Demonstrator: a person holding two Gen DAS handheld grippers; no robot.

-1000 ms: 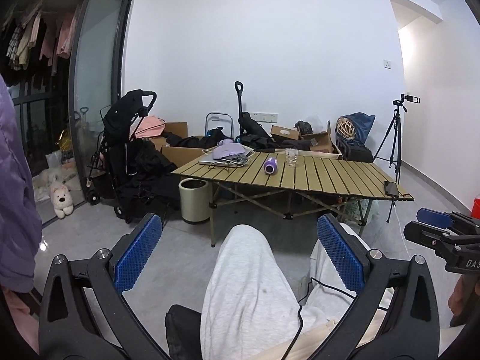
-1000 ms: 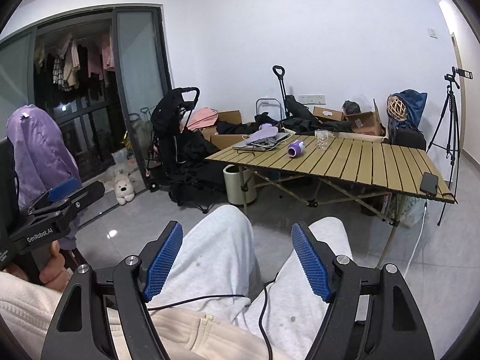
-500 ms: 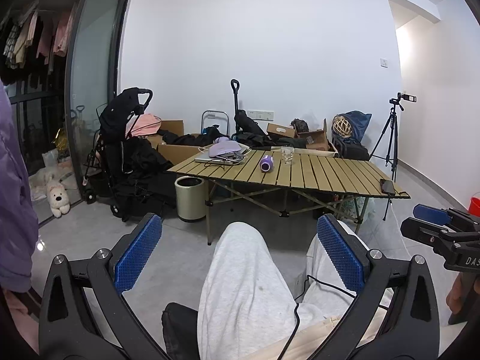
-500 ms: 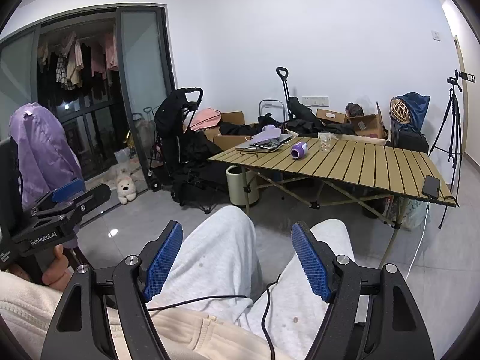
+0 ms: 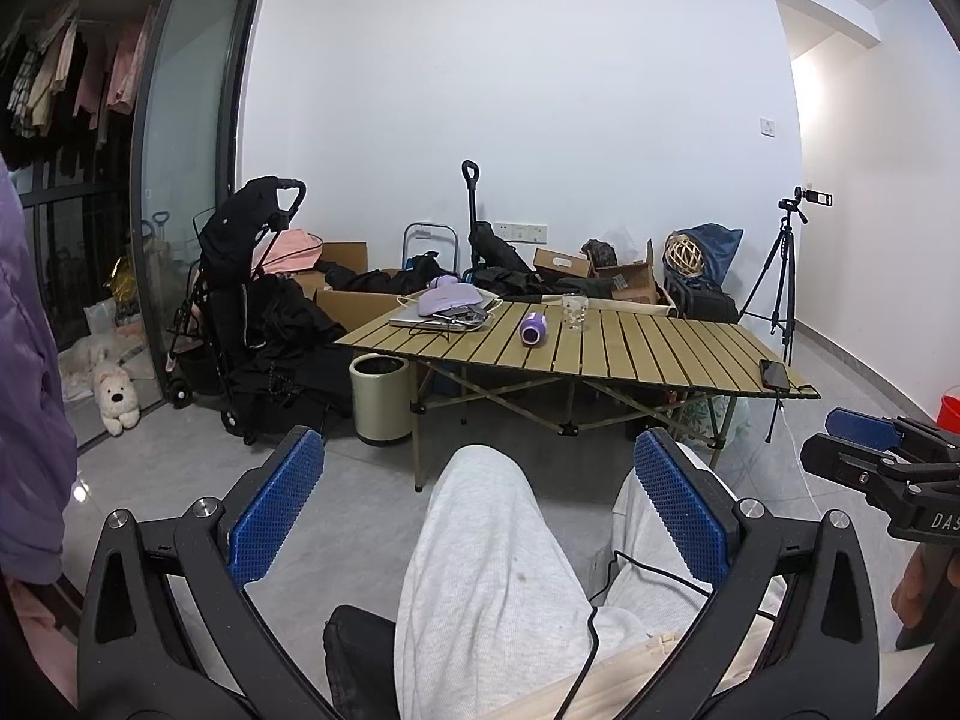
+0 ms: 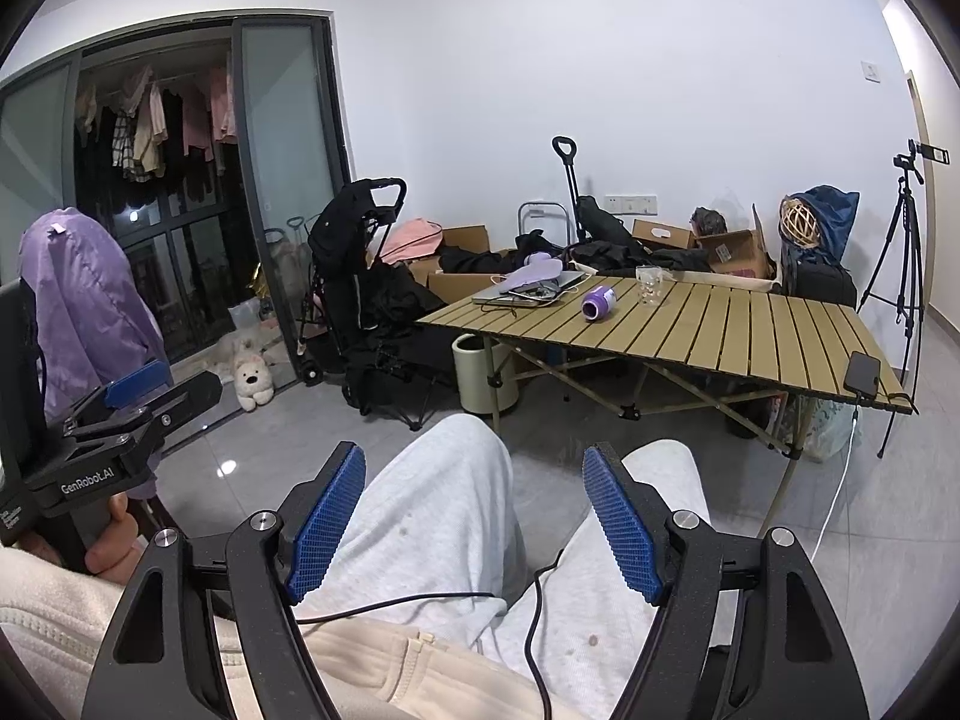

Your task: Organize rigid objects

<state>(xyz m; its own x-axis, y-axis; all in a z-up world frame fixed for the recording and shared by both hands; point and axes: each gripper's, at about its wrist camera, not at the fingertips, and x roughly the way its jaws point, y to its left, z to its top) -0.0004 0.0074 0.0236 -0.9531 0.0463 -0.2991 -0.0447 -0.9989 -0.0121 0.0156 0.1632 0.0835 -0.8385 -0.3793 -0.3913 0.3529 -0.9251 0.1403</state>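
Note:
A slatted wooden folding table (image 5: pixel 648 354) (image 6: pixel 750 330) stands across the room. On it lie a purple cylinder on its side (image 5: pixel 533 329) (image 6: pixel 598 302), a clear glass (image 5: pixel 573 312) (image 6: pixel 648 283), a laptop under a lilac object (image 5: pixel 447 306) (image 6: pixel 531 285), and a black phone (image 5: pixel 774 373) (image 6: pixel 863 373) at the right end. My left gripper (image 5: pixel 477 507) is open and empty above my lap, far from the table. My right gripper (image 6: pixel 474 519) is also open and empty above my lap.
A cream bin (image 5: pixel 381 399) stands by the table's left leg. A black stroller (image 5: pixel 246 300), cardboard boxes (image 5: pixel 624 276) and bags line the back wall. A tripod with a camera (image 5: pixel 780 276) stands at the right. A plush dog (image 5: pixel 117 399) sits by the glass door.
Both views have tilted slightly, so the table sits a little differently in frame. Both grippers stay open and empty above the lap.

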